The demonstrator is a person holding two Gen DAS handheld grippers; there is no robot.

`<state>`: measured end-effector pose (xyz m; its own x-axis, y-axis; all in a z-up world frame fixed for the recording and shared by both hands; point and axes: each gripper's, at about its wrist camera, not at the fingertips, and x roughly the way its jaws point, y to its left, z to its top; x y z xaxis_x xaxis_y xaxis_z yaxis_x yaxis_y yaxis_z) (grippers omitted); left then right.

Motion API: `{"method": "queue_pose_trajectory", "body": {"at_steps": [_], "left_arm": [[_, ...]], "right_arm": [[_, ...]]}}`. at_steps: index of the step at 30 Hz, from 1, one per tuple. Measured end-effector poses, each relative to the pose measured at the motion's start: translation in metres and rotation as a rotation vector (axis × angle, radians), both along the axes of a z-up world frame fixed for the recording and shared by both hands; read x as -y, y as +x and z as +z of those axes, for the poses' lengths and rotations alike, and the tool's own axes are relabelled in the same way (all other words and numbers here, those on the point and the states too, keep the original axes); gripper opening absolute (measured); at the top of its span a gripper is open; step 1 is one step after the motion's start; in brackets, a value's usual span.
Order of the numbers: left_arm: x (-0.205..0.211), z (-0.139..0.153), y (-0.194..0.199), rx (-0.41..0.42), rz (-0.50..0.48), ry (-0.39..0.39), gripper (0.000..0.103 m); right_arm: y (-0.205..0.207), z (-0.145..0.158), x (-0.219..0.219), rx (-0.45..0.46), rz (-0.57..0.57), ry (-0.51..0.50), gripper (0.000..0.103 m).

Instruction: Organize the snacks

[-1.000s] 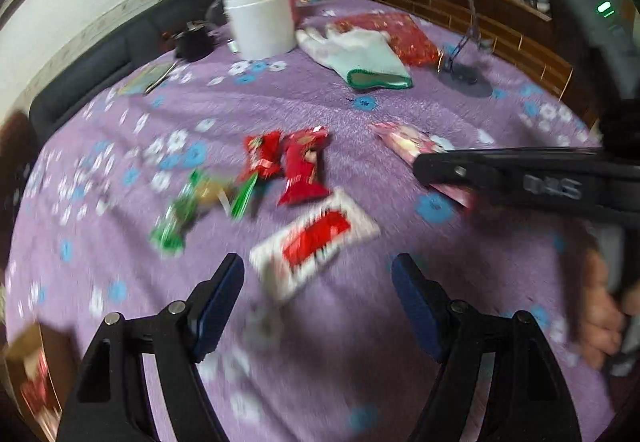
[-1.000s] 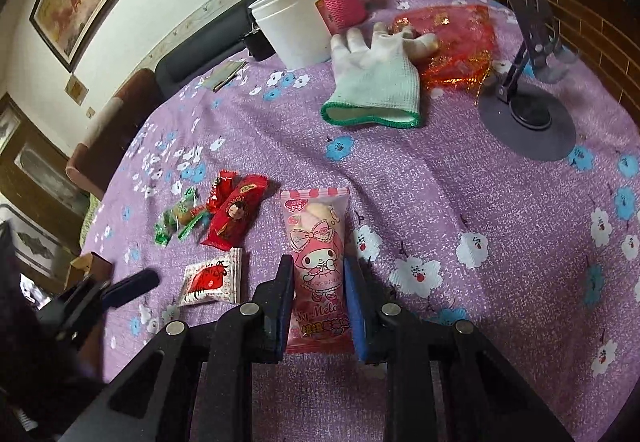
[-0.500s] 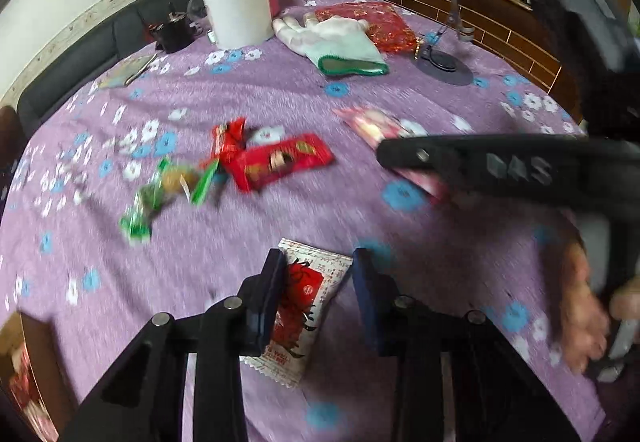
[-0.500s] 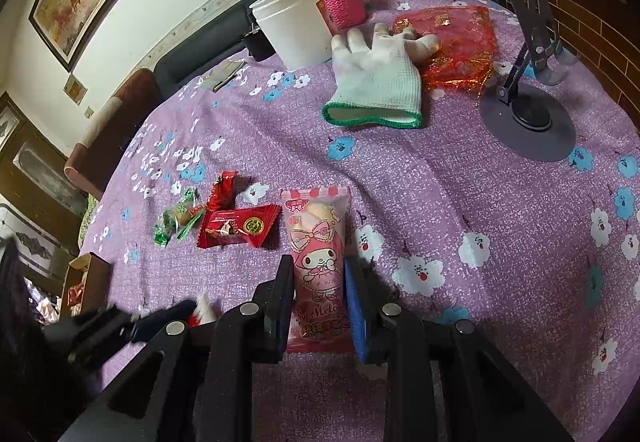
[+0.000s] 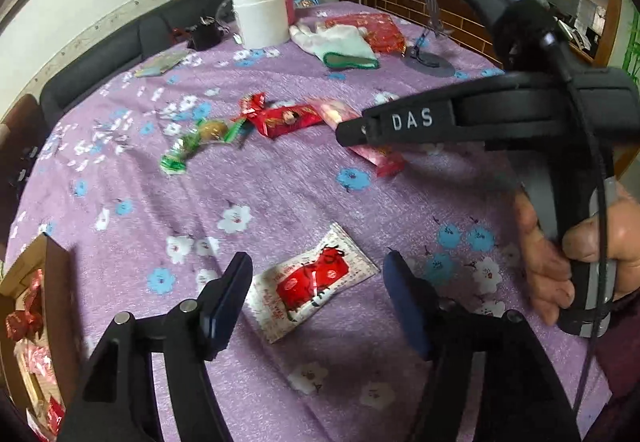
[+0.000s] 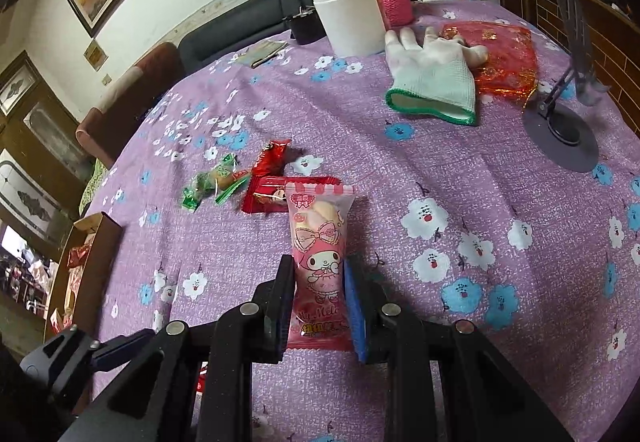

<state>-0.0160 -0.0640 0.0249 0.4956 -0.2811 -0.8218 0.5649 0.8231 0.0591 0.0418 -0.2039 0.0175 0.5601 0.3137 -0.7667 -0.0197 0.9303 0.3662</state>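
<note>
Some snacks lay already in the cardboard box (image 6: 94,242), the right gripper (image 6: 318,300) pinched the pink packet (image 6: 320,242), and the left gripper (image 5: 316,302) stood spread around the white-red packet (image 5: 312,284), while several candies (image 6: 240,180) waited.

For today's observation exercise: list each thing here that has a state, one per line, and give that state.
left gripper: open, astride the white-and-red packet
white-and-red packet: flat on the cloth, ungripped
right gripper: shut on the pink packet
pink packet: gripped at its near end
white tub: upright
glove: lying flat
</note>
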Motion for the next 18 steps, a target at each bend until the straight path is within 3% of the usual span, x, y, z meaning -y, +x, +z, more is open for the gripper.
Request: {"method": "queue_pose_trajectory", "body": {"at_steps": [5,7,8,9,18], "left_arm": [[0.005,-0.014,0.0,-0.034,-0.038,-0.011,0.067],[0.003,-0.012,-0.001,-0.042,-0.027,-0.025,0.051],[0.001,-0.011,-0.002,-0.042,-0.019,-0.029,0.027],[-0.001,-0.009,-0.002,-0.052,-0.007,-0.035,0.017],[-0.028,0.001,-0.01,-0.07,0.105,-0.123,0.016]], "right_arm": [[0.0,0.0,0.003,-0.002,-0.008,0.011,0.025],[0.0,0.0,0.003,-0.002,-0.007,0.013,0.025],[0.0,0.001,0.003,-0.001,-0.007,0.014,0.025],[0.0,0.001,0.002,0.001,-0.007,0.015,0.025],[-0.005,0.004,0.002,0.018,-0.014,0.018,0.025]]}}
